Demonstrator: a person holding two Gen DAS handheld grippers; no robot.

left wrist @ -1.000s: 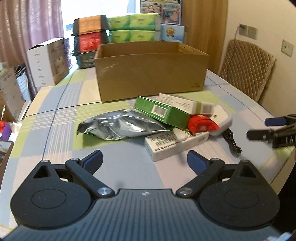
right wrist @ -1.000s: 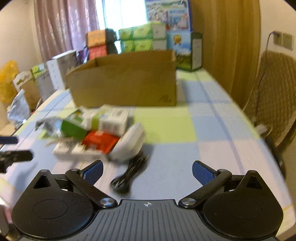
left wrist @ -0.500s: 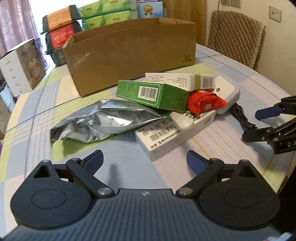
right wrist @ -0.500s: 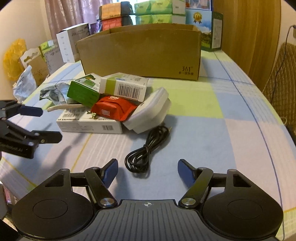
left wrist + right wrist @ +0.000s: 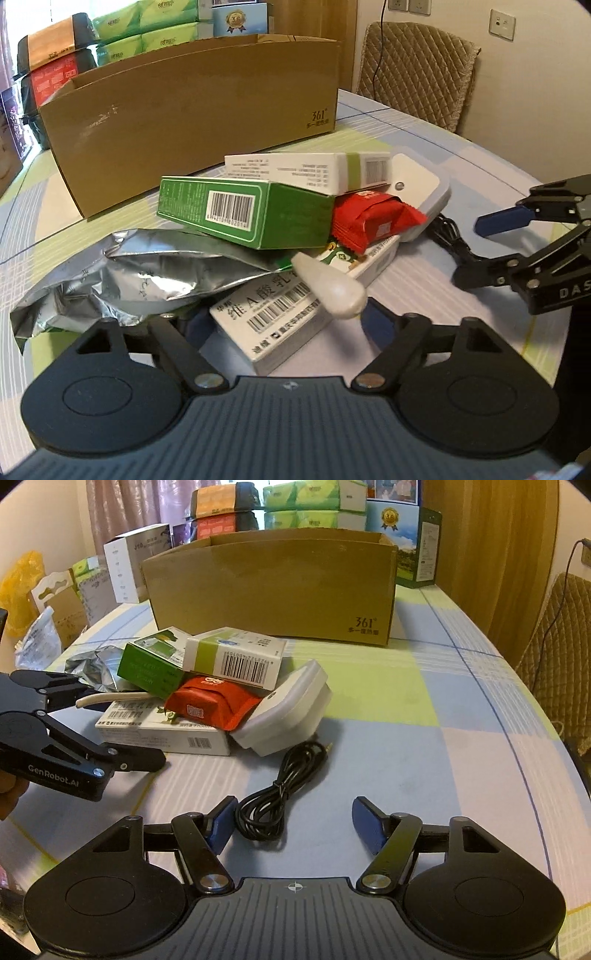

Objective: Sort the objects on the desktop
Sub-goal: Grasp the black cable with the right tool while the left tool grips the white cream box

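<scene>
Background: quilted chair (image 5: 417, 70) at tabletop's far right edge, wall sockets (image 5: 501, 24) above it. Stacked green tissue packs (image 5: 314, 494) and orange/red packs (image 5: 218, 509) behind the carton, white box (image 5: 136, 561) to their left, yellow bag (image 5: 18, 587) far left, curtain (image 5: 122, 506) behind

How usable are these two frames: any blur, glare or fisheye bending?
Left wrist view: sharp; mild glare on the foil bag; the cardboard box bows from fisheye distortion; corners are vignetted black. Right wrist view: sharp too; the window behind the stacked packs is bright, not blown out; table stripes curve toward the edge; the cable is crisp.
</scene>
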